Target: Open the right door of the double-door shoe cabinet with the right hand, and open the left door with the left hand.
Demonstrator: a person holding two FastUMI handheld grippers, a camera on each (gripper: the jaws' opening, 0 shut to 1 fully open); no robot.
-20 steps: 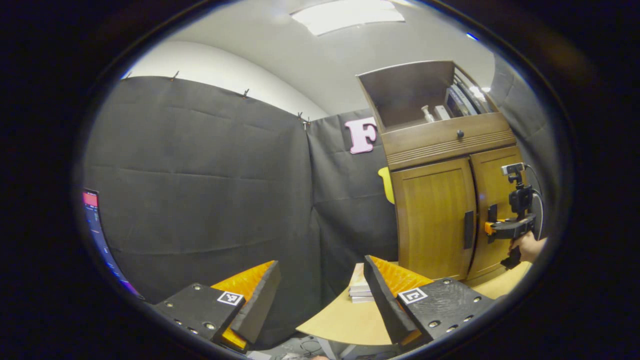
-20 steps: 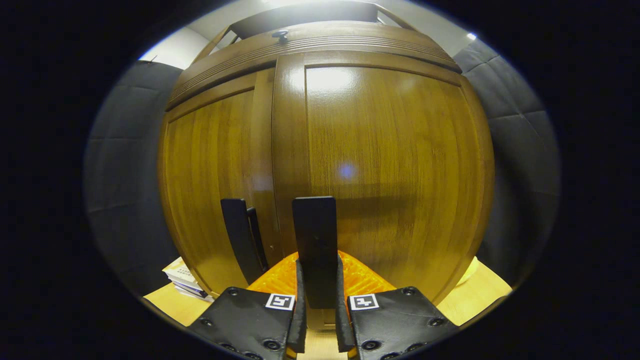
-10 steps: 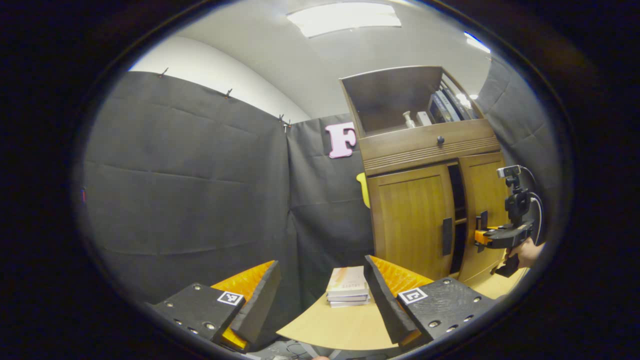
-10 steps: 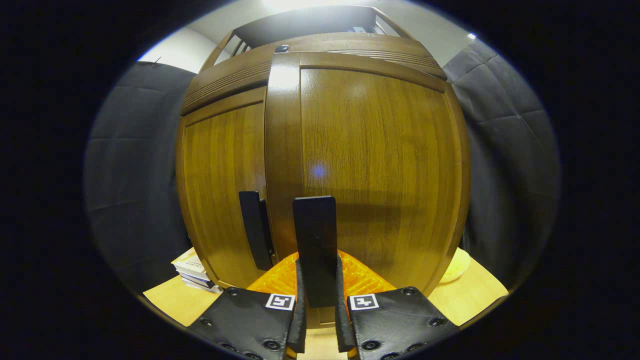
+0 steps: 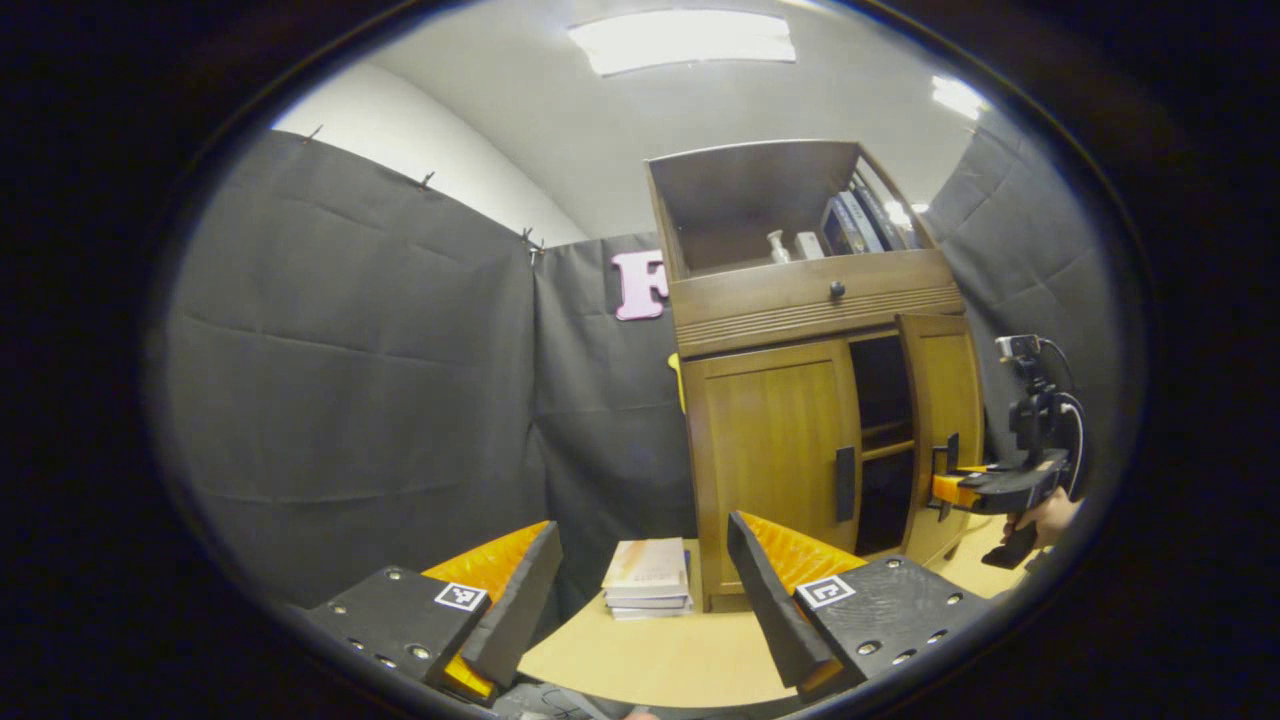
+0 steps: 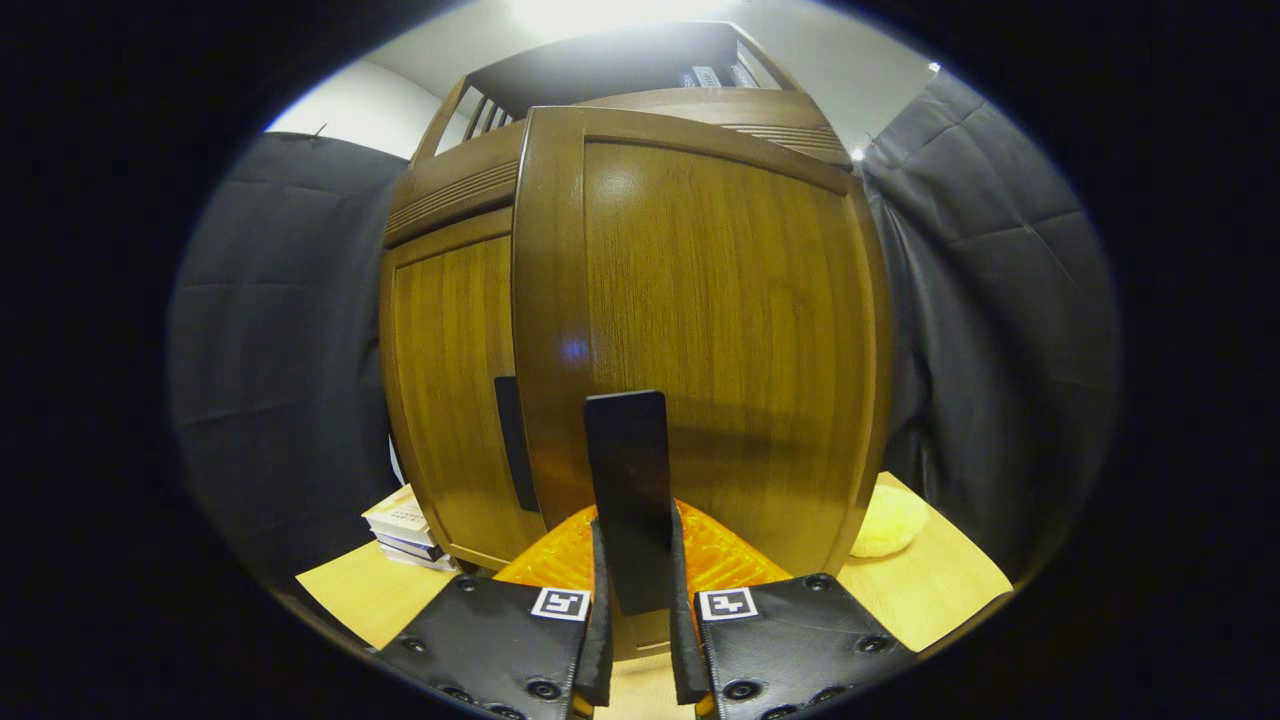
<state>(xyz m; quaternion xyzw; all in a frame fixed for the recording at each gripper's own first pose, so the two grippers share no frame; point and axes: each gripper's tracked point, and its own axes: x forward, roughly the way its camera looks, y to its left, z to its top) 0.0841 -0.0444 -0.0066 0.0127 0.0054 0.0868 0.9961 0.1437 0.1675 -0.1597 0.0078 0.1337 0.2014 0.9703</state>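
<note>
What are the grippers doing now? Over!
Right gripper shut on right door's handle, door partly open. Left gripper open, off the closed left door. Book stack beside cabinet.

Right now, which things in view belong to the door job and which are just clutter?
Job:
right door, swung partly open
right door handle
right gripper, shut on that handle
left door, closed
left door handle
left gripper, open

Clutter:
stacked books
yellow soft thing

No wording can be made out. The top book of the stack of books [image 5: 647, 578], near the tabletop's [image 5: 680, 655] back edge beside the cabinet, carries cover print too small to read, and the book spines [image 5: 858, 218] on the cabinet's open top shelf are blurred.
</note>
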